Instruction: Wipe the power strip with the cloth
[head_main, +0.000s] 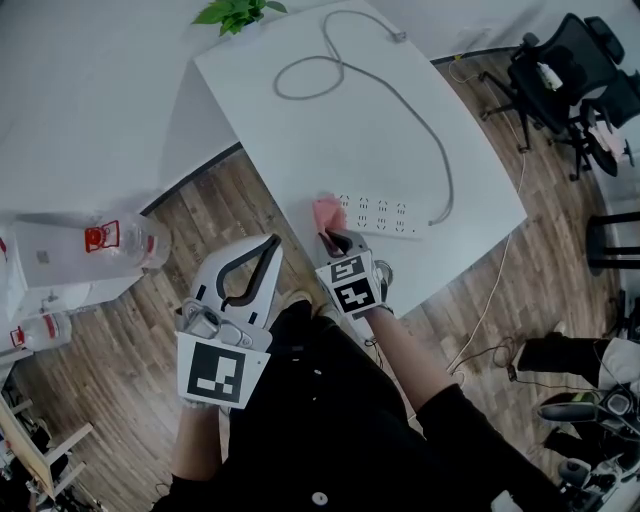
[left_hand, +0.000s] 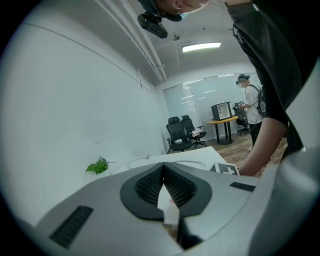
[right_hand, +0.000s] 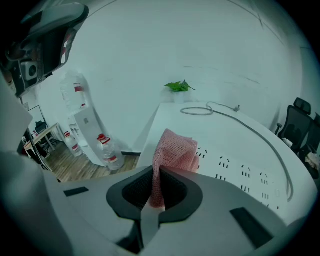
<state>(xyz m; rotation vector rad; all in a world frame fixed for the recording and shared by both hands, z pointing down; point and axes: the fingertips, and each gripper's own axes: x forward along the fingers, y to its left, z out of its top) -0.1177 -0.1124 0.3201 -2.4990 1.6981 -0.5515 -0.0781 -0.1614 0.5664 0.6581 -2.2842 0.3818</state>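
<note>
Two grippers are in play, and from the head view only the right gripper is at work: it reaches over the near edge of the white table with a pink cloth at its tip, at the left end of the power strip, which lies along that near edge with its cable looping away toward the far corner. The left gripper hangs off the table over the wooden floor, close to the person. In the left gripper view its jaws meet at the tips with nothing between them, the left gripper idle and aimed across the table. In the right gripper view the jaws are clamped on the cloth, which stands bunched above the right gripper; the power strip runs off to the right. I judge the wipe is only starting: the next move calls for drawing the cloth along the strip toward its cable end with light pressure, and the free gripper may need to steady it. The strip's left end is hidden behind the cloth, and I cannot tell whether the cloth actually presses on it.
</note>
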